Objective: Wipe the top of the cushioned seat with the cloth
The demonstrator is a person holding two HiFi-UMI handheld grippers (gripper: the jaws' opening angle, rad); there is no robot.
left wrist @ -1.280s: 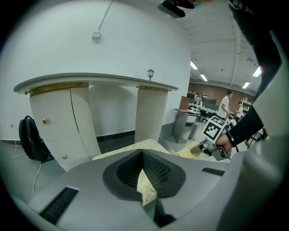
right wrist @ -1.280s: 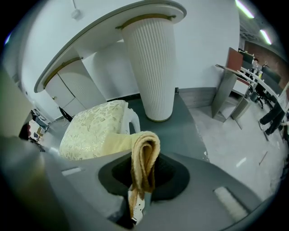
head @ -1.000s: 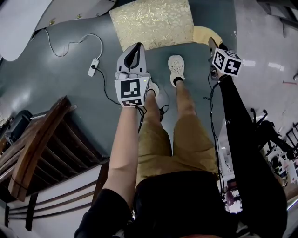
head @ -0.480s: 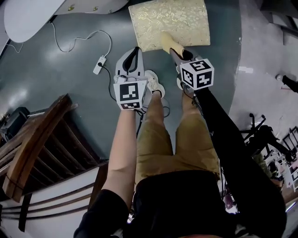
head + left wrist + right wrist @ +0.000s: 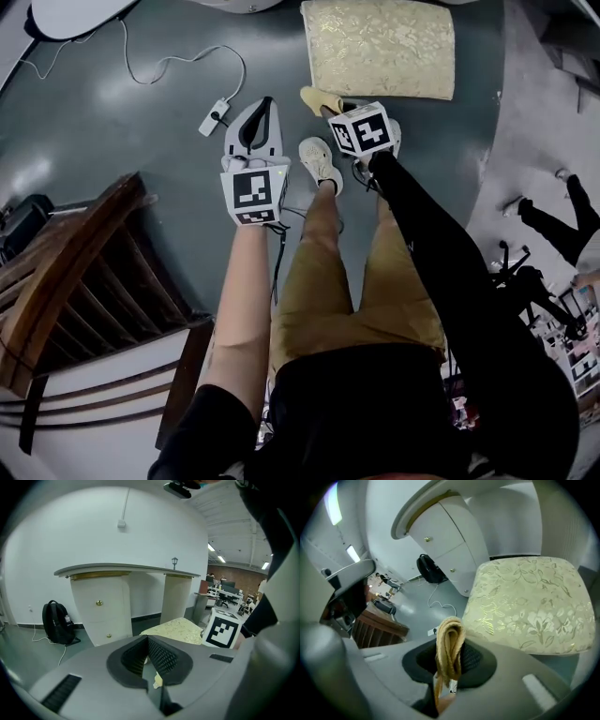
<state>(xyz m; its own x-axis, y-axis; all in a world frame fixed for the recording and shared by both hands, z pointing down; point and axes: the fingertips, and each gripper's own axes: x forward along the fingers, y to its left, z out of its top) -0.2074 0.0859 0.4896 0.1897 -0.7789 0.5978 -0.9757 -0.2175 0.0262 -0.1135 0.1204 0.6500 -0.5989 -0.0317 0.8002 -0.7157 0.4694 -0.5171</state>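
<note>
Right gripper, clamped on the cloth, is found nearer the cushioned seat, just beyond; left gripper is closed, empty.

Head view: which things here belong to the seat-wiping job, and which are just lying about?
In the job:
- cushioned seat
- cloth, clamped in the right claw
- left claw, shut, holding nothing

Lying about:
- power strip with its cable
- wooden slatted furniture
- black backpack
- white cabinet
</note>
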